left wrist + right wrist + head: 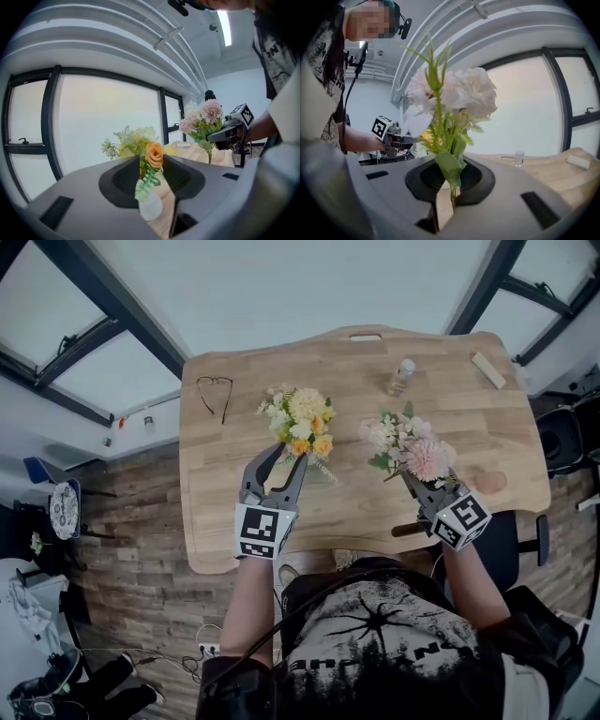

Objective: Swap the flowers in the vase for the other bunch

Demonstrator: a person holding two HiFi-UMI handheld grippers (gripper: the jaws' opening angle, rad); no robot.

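The yellow and orange bunch (300, 423) stands in a small white vase (151, 206) on the wooden table (356, 507). My left gripper (284, 456) reaches in from the near side. Its jaws stand on either side of the vase, and a strip of table shows between the vase and the right jaw. The pink and white bunch (411, 446) is held upright off the table to the right. My right gripper (409, 478) is shut on its green stems (451, 193). In the left gripper view the right gripper (229, 133) shows with the pink bunch (202, 117) on it.
A pair of glasses (216, 395) lies at the table's far left. A small clear bottle (401, 376) and a pale block (487, 369) sit near the far edge. A dark chair (562, 437) stands off the right side. Big windows are beyond the table.
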